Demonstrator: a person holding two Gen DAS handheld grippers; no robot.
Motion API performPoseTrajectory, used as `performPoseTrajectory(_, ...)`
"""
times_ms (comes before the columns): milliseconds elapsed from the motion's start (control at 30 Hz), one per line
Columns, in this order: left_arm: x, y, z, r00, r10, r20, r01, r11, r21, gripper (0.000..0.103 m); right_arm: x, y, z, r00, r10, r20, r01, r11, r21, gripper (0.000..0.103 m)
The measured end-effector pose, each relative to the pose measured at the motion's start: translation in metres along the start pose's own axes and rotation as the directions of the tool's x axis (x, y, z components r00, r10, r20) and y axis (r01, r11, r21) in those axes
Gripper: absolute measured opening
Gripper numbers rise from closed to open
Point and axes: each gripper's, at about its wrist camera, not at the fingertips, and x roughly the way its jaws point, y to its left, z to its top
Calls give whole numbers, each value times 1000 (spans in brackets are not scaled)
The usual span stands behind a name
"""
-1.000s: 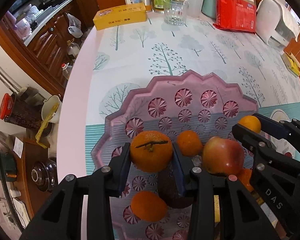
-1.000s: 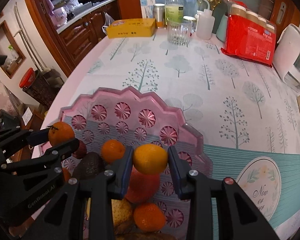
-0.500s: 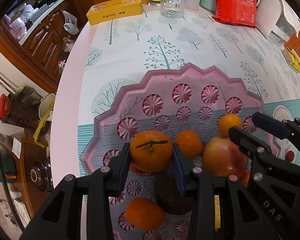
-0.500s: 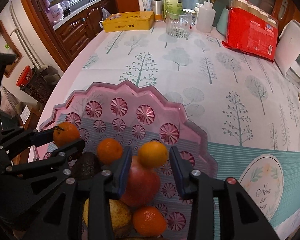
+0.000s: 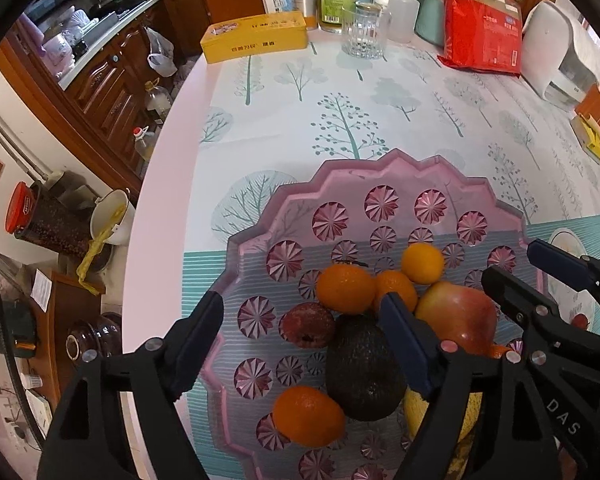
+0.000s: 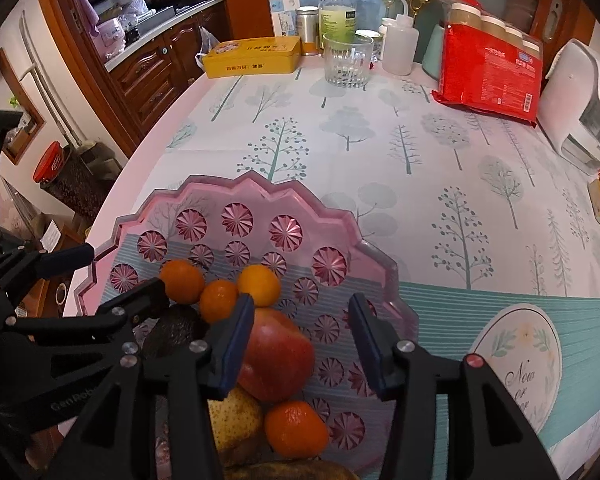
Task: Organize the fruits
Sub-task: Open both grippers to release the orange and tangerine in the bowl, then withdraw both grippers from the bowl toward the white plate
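Tablecloth printed with pale teal trees covers the round table ahead of both grippers, and on it, directly under their fingers, sits the large pink translucent plastic tray with a scalloped rim and rosette pattern. All the fruit lies in the near half of this tray. Between the two grippers rests the big red-and-yellow apple, just right of the left gripper's right finger and against the right gripper's left finger. The left gripper points steeply down with its jaws opening wide; the dark green avocado and a dark red plum-like fruit lie below the gap, neither pressed by the pads. Beyond its fingertips, a larger stemmed orange mandarin touches a smaller orange mandarin, with a small yellow-orange citrus just behind them. Another orange mandarin lies nearer the left gripper's base, left of the avocado. The right gripper also points down with its jaws opening, nothing gripped between them, only bare tray beneath the gap. A yellow pear and an orange mandarin sit close under its left finger, below the apple.
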Motion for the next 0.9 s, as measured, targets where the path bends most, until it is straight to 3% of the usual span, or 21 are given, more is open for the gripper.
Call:
performPoseTrajectory(533, -29, -2, -16, 999, -25, 29, 26, 1000, -4, 85, -31, -3, -21, 999, -19, 51, 17, 1000, 23, 51)
performPoseTrajectory(900, -68, -19, -25, 994, -26, 103, 22, 999, 38, 85, -63, -10, -40, 992, -53, 116, 48, 998, 47, 51)
